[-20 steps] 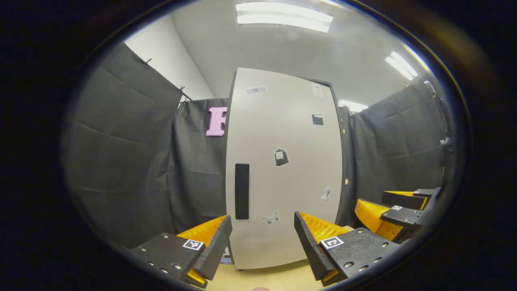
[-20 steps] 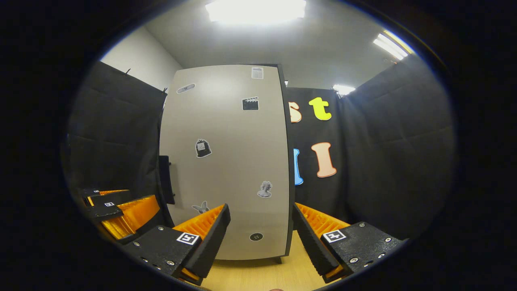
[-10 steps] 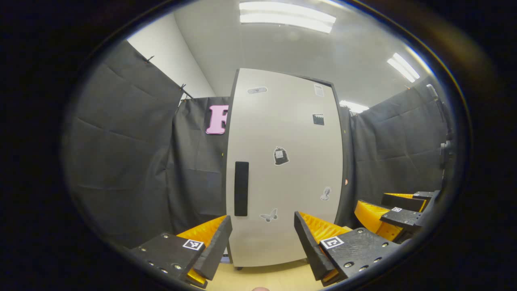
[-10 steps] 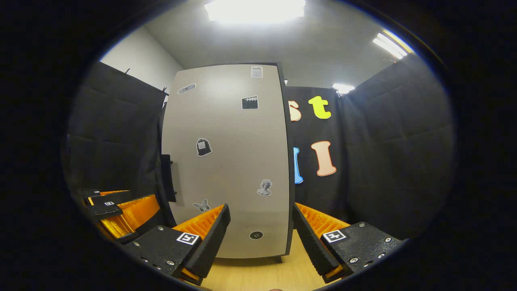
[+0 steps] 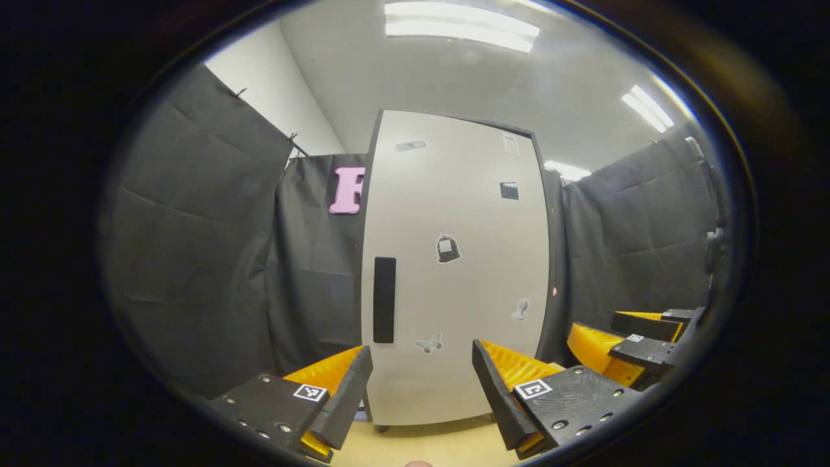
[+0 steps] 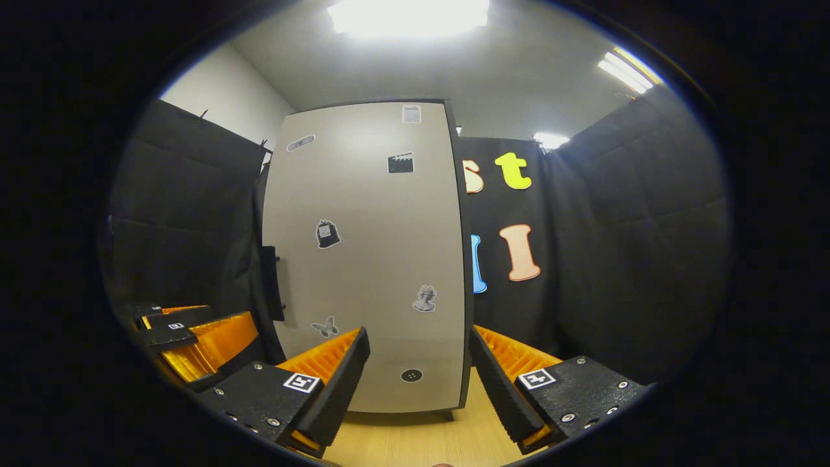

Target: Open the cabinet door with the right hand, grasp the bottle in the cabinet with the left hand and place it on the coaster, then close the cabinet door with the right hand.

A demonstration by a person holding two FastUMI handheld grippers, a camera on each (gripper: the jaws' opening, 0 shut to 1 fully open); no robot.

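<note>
A tall pale grey cabinet [image 5: 454, 272] stands ahead on a wooden table, its door [image 6: 363, 259] closed and dotted with small stickers. A black vertical handle [image 5: 384, 299] sits near the door's left edge; in the right gripper view the handle [image 6: 270, 283] sticks out at the left side. My left gripper [image 5: 421, 383] is open and empty, a short way in front of the door's lower part. My right gripper [image 6: 418, 373] is open and empty too, facing the door's lower right. The right gripper [image 5: 632, 347] shows at the far right of the left gripper view. The left gripper [image 6: 188, 337] shows at the lower left of the right gripper view.
The light wooden table top [image 6: 415, 441] runs under the cabinet toward me. Black cloth walls [image 5: 194, 259] close the booth on both sides and behind the cabinet. Bright ceiling lights [image 6: 408, 16] hang overhead.
Both views have shifted slightly: the cabinet sits a little higher and smaller in frame. The door stays closed and both grippers stay open.
</note>
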